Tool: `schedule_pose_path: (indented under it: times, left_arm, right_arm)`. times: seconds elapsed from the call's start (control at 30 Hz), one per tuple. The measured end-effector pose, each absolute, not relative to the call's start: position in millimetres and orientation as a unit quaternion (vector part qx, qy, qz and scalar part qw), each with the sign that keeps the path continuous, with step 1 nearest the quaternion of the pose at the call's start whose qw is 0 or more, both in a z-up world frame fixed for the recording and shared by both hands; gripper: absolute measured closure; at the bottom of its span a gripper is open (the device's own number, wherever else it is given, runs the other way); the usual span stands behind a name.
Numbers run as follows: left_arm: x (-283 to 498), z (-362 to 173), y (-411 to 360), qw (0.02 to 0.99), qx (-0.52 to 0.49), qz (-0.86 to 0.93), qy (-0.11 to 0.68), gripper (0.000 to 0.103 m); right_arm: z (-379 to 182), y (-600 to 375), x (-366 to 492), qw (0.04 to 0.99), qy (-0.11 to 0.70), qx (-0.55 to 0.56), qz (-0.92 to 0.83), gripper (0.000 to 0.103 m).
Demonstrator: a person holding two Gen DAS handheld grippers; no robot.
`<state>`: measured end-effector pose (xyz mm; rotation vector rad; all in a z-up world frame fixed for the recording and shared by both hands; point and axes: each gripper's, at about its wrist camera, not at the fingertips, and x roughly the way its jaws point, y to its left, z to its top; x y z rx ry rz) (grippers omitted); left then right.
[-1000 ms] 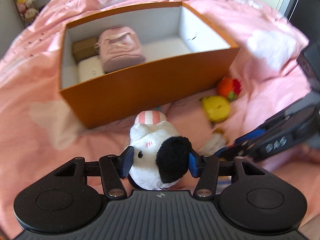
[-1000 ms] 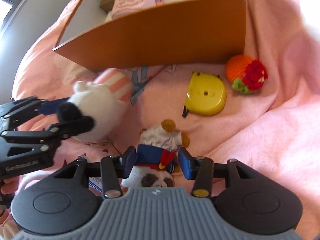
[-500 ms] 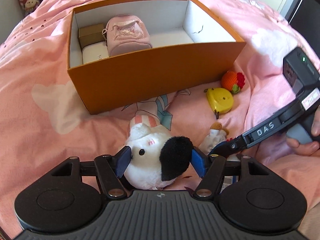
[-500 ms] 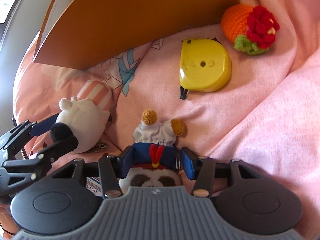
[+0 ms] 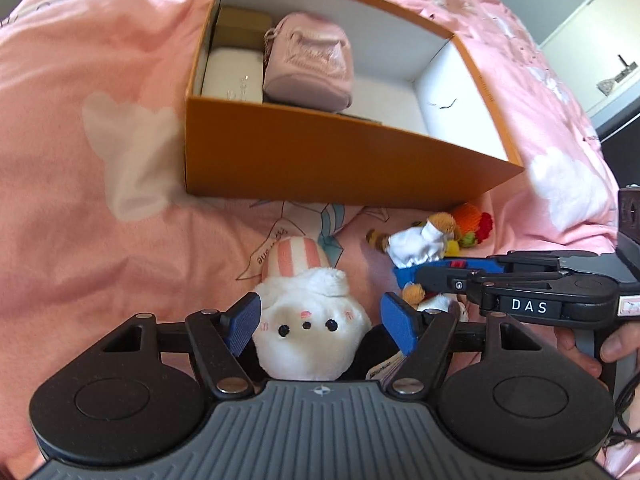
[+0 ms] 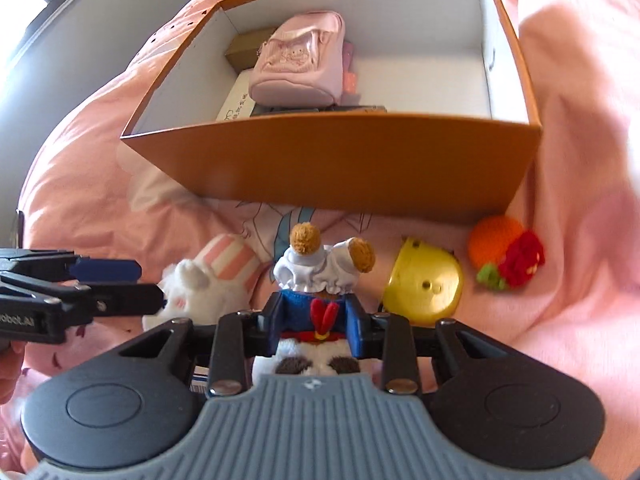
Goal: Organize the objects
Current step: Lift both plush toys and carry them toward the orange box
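A white plush [image 5: 308, 332] with a pink-striped hat lies on the pink blanket between the pads of my left gripper [image 5: 320, 322]. Its jaws are opening, and a gap shows beside the toy. The same plush [image 6: 192, 292] shows in the right wrist view, beside the left gripper [image 6: 150, 286]. My right gripper [image 6: 318, 324] is closing, with its pads pressed on the blue body of a small bear plush [image 6: 316, 272]. In the left wrist view that bear [image 5: 416, 246] hangs from the right gripper [image 5: 408, 276]. Behind both stands the orange box [image 6: 340, 164].
The orange box [image 5: 340, 160] holds a pink mini backpack [image 5: 310, 66], a white case [image 5: 232, 76] and a gold box [image 5: 240, 28]; its right half is bare. A yellow tape measure [image 6: 424, 284] and an orange crochet toy [image 6: 496, 240] lie by its front wall. A hand [image 5: 612, 344] holds the right gripper.
My left jaws have widened off the white plush and the gripper has rolled, so the toy's face now shows. My right jaws have closed on the bear and risen with it.
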<state>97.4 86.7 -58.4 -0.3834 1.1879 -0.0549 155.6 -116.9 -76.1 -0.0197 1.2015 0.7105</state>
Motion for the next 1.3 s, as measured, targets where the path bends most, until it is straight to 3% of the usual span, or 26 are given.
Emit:
schedule_pose_path:
  times: [0.17, 0.43, 0.73, 1.0, 1.3]
  left_arm:
    - [105.7, -79.0, 77.0, 0.799, -0.161, -0.002, 0.579, 0.023]
    - [104.7, -96.1, 74.3, 0.781, -0.153, -0.013, 0.605, 0.025]
    - [106.6, -101.8, 70.8, 0.779, -0.147, -0.018, 0.609, 0.026]
    - [101.8, -99.3, 71.4, 0.794, -0.154, -0.019, 0.588, 0.032]
    - [82.7, -44.1, 62.1, 0.849, -0.149, -0.036, 0.506, 0.033]
  right_arm:
    - [-93.7, -105.6, 163.9, 0.761, 0.564, -0.024, 0.319, 0.066]
    - [-107.5, -116.0, 170.7, 0.745, 0.590, 0.013, 0.312, 0.050]
    - [-120.0, -102.2, 169.2, 0.733, 0.598, 0.001, 0.325, 0.047]
    - [-117.0, -102.7, 166.9, 0.740, 0.584, 0.003, 0.335, 0.069]
    - [-64.8, -131.8, 153.9, 0.776, 0.526, 0.029, 0.348, 0.071]
